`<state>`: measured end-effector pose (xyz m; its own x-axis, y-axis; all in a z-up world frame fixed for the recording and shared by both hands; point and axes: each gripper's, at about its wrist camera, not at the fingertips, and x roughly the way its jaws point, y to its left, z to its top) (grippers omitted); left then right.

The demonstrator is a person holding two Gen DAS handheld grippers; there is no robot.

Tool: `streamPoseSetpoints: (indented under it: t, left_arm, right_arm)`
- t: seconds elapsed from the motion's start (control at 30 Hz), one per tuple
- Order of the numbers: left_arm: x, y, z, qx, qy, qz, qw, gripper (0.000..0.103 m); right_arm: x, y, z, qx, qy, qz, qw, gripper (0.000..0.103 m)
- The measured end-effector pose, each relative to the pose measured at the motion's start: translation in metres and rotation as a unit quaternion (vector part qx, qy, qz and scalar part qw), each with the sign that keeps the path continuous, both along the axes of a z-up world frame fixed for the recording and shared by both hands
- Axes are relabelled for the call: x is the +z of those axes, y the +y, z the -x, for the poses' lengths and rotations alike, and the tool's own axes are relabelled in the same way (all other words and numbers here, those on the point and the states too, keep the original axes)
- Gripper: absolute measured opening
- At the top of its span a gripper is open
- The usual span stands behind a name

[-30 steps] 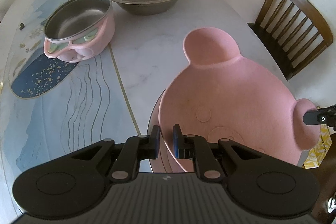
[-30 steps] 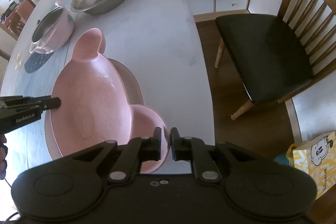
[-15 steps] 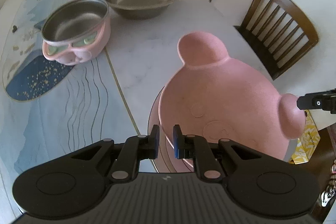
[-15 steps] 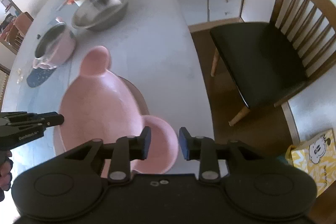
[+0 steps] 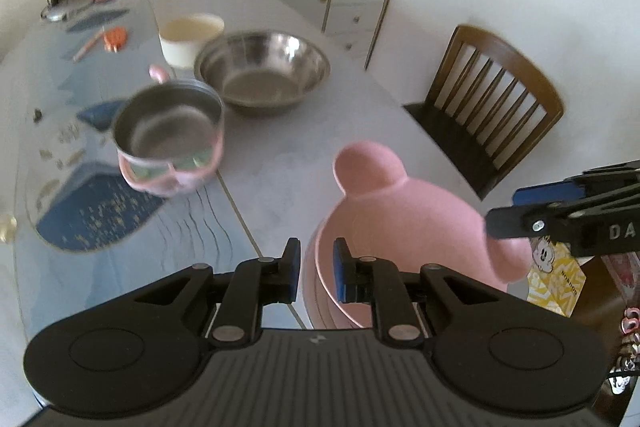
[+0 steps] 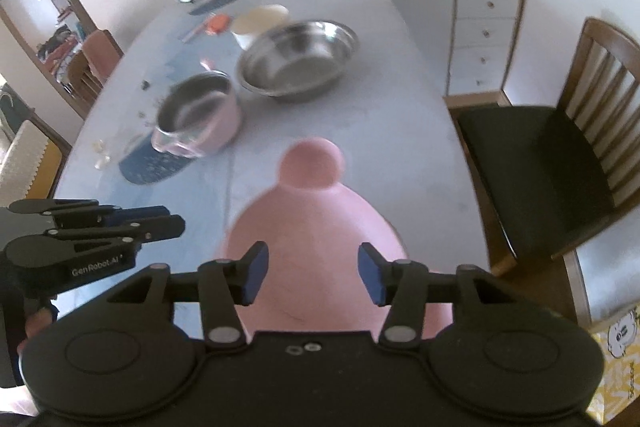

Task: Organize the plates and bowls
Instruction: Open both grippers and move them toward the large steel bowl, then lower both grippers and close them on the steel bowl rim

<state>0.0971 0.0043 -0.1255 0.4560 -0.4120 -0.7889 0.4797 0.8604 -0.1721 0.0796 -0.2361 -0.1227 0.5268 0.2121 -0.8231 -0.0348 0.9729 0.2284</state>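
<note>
**Listener:** Where is the plate, and what is it like to handle?

**Me:** The pink plate (image 6: 316, 243) with two round ears lies at the near end of the tabletop (image 6: 384, 131), close to the edge by the chair (image 6: 560, 163). In my left view it seems to rest on another dish underneath, though I cannot tell what. I judge it light, stiff moulded plastic with a matte, slightly grainy face, so not very slippery and unlikely to shatter. The thin rim or an ear is the place to pinch.

**Listener:** What are your tongs doing?

**Me:** My left tongs (image 5: 316, 269) are nearly closed and just starting to part; the plate's near rim shows in the narrow gap, but I cannot tell whether the pads press on it. My right tongs (image 6: 314, 277) are opening, about half wide, above the plate and gripping nothing.

**Listener:** What lies beyond?

**Me:** A pink-sided steel bowl (image 5: 170, 143), a wide steel bowl (image 5: 262, 73) and a cream bowl (image 5: 190, 39), well apart from the plate.
</note>
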Motion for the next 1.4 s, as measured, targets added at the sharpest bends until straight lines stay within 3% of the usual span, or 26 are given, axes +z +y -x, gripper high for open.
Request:
streamPoseSetpoints:
  t: [0.07,0.23,0.37,0.5,0.63,0.93,1.13,1.4]
  left_arm:
    - [0.008,0.008,-0.002,0.0,-0.012,0.005,0.9999,0.021]
    - [0.027,0.026,-0.006,0.008,-0.05,0.019,0.9986,0.061]
    - [0.04,0.034,-0.019,0.01,-0.064,0.03,0.9974,0.062]
    - [0.051,0.039,-0.036,0.02,-0.085,0.038,0.9955,0.077]
    - [0.058,0.04,-0.059,0.032,-0.095,0.042,0.994,0.077]
    - [0.049,0.023,-0.136,0.056,-0.088,0.021,0.9943,0.078]
    - [0.035,0.003,-0.199,0.062,-0.072,-0.003,0.9955,0.078]
    - [-0.005,-0.026,-0.27,0.073,-0.015,-0.03,0.9968,0.078]
  right_arm:
    - [0.006,0.013,-0.003,0.004,-0.011,0.001,1.0,0.06]
    - [0.018,0.038,-0.013,0.008,-0.032,0.009,0.999,0.066]
    - [0.028,0.05,-0.025,0.006,-0.047,0.011,0.999,0.074]
    - [0.039,0.056,-0.04,0.006,-0.068,0.019,0.997,0.084]
    - [0.046,0.055,-0.062,0.001,-0.083,0.028,0.996,0.096]
    - [0.044,0.036,-0.134,-0.022,-0.094,0.042,0.994,0.101]
    - [0.021,0.015,-0.191,-0.031,-0.073,0.047,0.996,0.101]
    - [-0.024,-0.005,-0.257,-0.035,-0.021,0.05,0.998,0.099]
